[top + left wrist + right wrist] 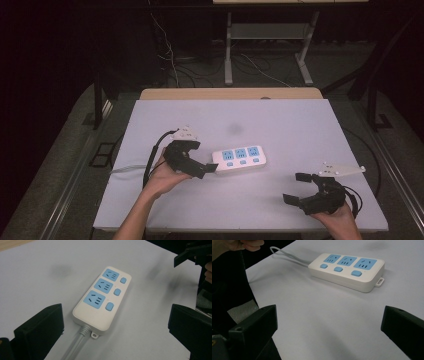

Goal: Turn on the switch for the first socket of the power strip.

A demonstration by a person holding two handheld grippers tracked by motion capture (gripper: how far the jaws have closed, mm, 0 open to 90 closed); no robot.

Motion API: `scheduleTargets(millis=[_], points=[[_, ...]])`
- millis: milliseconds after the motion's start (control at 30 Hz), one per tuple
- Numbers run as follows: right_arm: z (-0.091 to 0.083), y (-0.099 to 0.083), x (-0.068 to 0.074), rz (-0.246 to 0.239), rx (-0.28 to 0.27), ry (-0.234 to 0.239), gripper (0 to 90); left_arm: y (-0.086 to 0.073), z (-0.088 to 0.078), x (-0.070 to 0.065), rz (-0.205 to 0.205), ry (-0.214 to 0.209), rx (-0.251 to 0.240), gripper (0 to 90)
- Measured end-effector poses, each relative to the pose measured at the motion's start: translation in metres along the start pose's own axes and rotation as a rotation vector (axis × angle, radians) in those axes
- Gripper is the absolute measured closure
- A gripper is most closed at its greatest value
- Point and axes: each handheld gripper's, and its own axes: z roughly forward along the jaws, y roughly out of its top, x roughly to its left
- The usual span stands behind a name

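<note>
A white power strip point(240, 158) with three blue sockets and three blue buttons lies flat near the middle of the table. Its white cable point(127, 169) runs off to the left. My left gripper point(206, 156) sits at the strip's cable end with its jaws spread wide and nothing between them. In the left gripper view the strip point(102, 298) lies just ahead of the left gripper point(116, 322), and its cable point(77, 345) passes between the jaws. My right gripper point(296, 188) is open near the front right, apart from the strip. The right gripper view has the strip point(347, 270) farther off, beyond the right gripper point(329, 322).
The pale tabletop point(300, 125) has a wooden back edge point(230, 93) and a faint dark smudge point(234, 128) behind the strip. Desk legs point(228, 50) and loose floor cables point(170, 55) lie beyond the table. The other gripper point(190, 252) shows at the left gripper view's top right.
</note>
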Motion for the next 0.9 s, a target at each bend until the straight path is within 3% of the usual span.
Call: scheduleTargets(millis=[633, 900], points=[[0.001, -0.001, 0.0, -0.004, 0.007, 0.003, 0.2, 0.012, 0.024, 0.009, 0.01, 0.019, 0.083, 0.2], [0.0, -0.001, 0.0, -0.005, 0.007, 0.004, 0.2, 0.015, 0.036, 0.008, 0.036, 0.011, 0.131, 0.7]])
